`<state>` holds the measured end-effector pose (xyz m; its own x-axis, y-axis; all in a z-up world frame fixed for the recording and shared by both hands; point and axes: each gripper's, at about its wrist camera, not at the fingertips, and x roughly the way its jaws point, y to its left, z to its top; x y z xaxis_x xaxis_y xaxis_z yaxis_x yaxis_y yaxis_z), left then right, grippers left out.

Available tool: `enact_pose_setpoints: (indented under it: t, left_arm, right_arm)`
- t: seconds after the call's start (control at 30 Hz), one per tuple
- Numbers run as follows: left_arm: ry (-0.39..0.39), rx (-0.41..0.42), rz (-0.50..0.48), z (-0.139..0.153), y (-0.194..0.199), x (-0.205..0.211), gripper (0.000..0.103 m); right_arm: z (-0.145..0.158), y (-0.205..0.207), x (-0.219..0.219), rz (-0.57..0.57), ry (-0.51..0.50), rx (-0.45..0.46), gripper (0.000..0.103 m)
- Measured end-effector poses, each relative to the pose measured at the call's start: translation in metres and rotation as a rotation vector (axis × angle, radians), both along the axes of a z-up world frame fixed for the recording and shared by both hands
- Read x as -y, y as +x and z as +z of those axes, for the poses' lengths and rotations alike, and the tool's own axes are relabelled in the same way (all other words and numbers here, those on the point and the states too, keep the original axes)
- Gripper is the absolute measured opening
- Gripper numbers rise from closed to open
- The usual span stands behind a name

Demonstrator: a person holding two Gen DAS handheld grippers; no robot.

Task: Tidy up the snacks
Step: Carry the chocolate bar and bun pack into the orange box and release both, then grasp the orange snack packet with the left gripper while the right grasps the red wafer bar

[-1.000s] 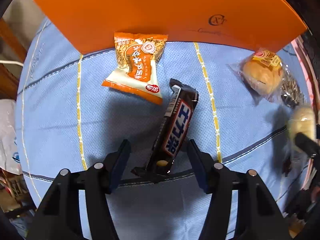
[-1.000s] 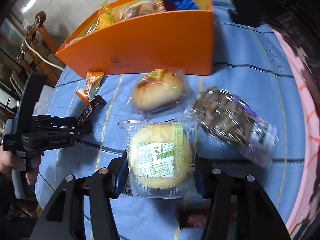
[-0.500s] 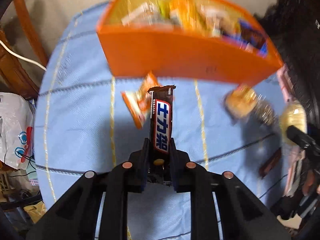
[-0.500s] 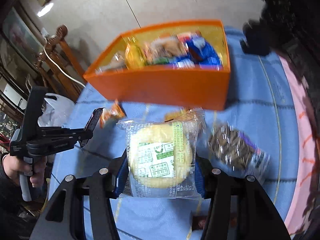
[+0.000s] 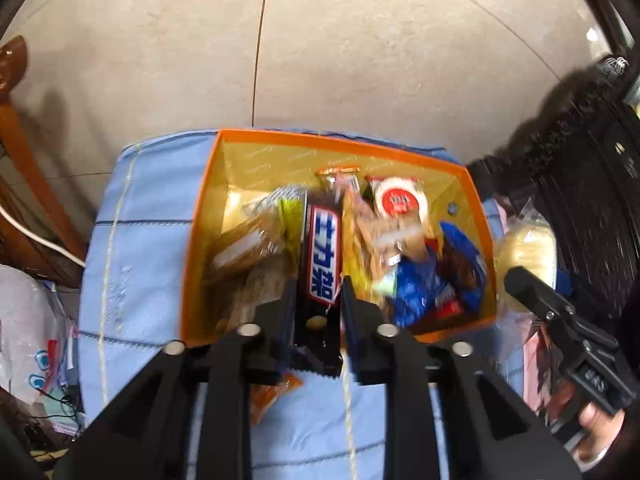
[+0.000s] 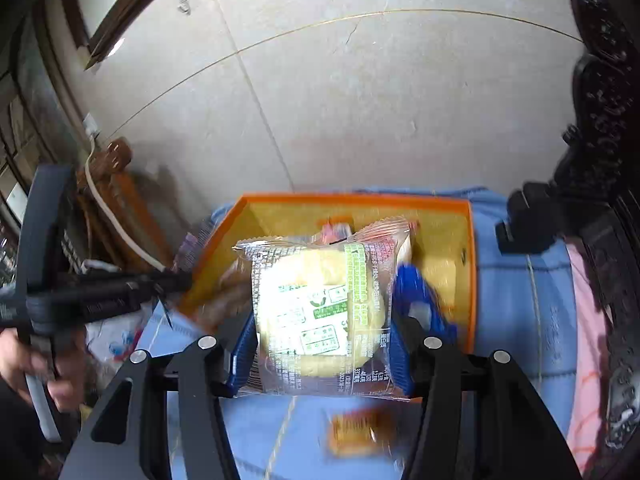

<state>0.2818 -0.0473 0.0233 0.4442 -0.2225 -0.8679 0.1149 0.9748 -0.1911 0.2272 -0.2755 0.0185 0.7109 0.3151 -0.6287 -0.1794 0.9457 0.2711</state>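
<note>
Both fingers [image 5: 289, 304] tight on snacks [image 5: 323, 256].

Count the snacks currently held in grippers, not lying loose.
2. The chocolate bar is clamped in the left gripper over the orange box. The wrapped bun is clamped in the right gripper, also above the box.

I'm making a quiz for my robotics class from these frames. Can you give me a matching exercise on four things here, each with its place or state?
Things:
1. chocolate bar
2. wrapped bun
3. orange box
4. blue snack packet

Places or states:
A. holds many snacks
B. clamped in the left gripper
C. lying inside the box, right side
D. clamped in the right gripper

Pairs: 1-B, 2-D, 3-A, 4-C
</note>
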Motion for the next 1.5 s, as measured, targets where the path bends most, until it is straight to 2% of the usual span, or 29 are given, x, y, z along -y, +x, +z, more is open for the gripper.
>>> enact_pose_setpoints:
  t: [0.03, 0.07, 0.1, 0.17, 0.2, 0.4, 0.47, 0.6, 0.77, 0.87, 0.93, 1.03, 1.17, 1.23, 1.3, 1.37, 1.4, 1.43, 1.5]
  left_arm:
    - [0.015, -0.005, 0.027, -0.006, 0.006, 0.002, 0.067]
    - [0.034, 0.008, 0.080, -0.007, 0.010, 0.002, 0.095]
    - [0.035, 0.031, 0.107, -0.007, 0.009, 0.002, 0.097]
    - [0.017, 0.055, 0.108, -0.006, 0.003, 0.002, 0.097]
    - [0.013, 0.042, 0.091, -0.008, -0.001, 0.002, 0.097]
    - [0.083, -0.017, 0.057, -0.026, -0.034, -0.003, 0.097]
    - [0.086, -0.038, 0.071, -0.035, -0.048, -0.010, 0.097]
    - [0.099, -0.075, 0.106, -0.053, -0.081, -0.023, 0.097]
    - [0.117, -0.128, 0.093, -0.070, -0.119, -0.025, 0.097]
    - [0.149, -0.147, 0.069, -0.079, -0.135, -0.021, 0.097]
    - [0.170, -0.159, 0.052, -0.085, -0.145, -0.017, 0.097]
    - [0.172, -0.194, 0.043, -0.094, -0.154, -0.013, 0.097]
    - [0.176, -0.191, 0.025, -0.094, -0.162, -0.011, 0.097]
    - [0.182, -0.187, 0.020, -0.094, -0.162, -0.011, 0.097]
    - [0.193, -0.185, 0.030, -0.095, -0.161, -0.015, 0.097]
    - [0.201, -0.189, 0.041, -0.099, -0.157, -0.020, 0.097]
    - [0.207, -0.193, 0.051, -0.103, -0.154, -0.024, 0.097]
    - [0.211, -0.193, 0.056, -0.106, -0.150, -0.027, 0.097]
    - [0.212, -0.170, 0.048, -0.111, -0.143, -0.031, 0.097]
  right_arm:
    - [-0.002, 0.009, -0.002, -0.015, 0.006, -0.011, 0.061]
    - [-0.004, 0.014, -0.002, -0.035, 0.006, -0.024, 0.073]
    - [-0.004, 0.015, -0.003, -0.059, 0.002, -0.023, 0.077]
    - [-0.005, 0.009, -0.001, -0.058, 0.008, 0.004, 0.080]
    - [-0.007, 0.003, 0.000, -0.040, 0.009, 0.007, 0.080]
    - [-0.024, -0.042, 0.025, -0.075, -0.005, -0.041, 0.081]
    - [-0.032, -0.064, 0.038, -0.096, -0.022, -0.059, 0.086]
    - [-0.069, -0.113, 0.068, -0.159, -0.067, -0.166, 0.089]
    - [-0.133, -0.167, 0.082, -0.186, -0.199, -0.364, 0.089]
    - [-0.164, -0.194, 0.085, -0.190, -0.196, -0.456, 0.089]
    - [-0.172, -0.202, 0.087, -0.209, -0.167, -0.490, 0.089]
    - [-0.181, -0.208, 0.090, -0.238, -0.083, -0.521, 0.089]
    - [-0.190, -0.202, 0.093, -0.302, 0.011, -0.532, 0.089]
    - [-0.193, -0.195, 0.091, -0.340, -0.002, -0.537, 0.089]
    - [-0.197, -0.186, 0.084, -0.361, -0.067, -0.535, 0.084]
    - [-0.198, -0.182, 0.072, -0.360, -0.199, -0.533, 0.044]
    - [-0.196, -0.181, 0.063, -0.318, -0.254, -0.516, 0.032]
    - [-0.195, -0.181, 0.058, -0.281, -0.255, -0.514, 0.023]
    - [-0.195, -0.184, 0.049, -0.221, -0.245, -0.523, 0.023]
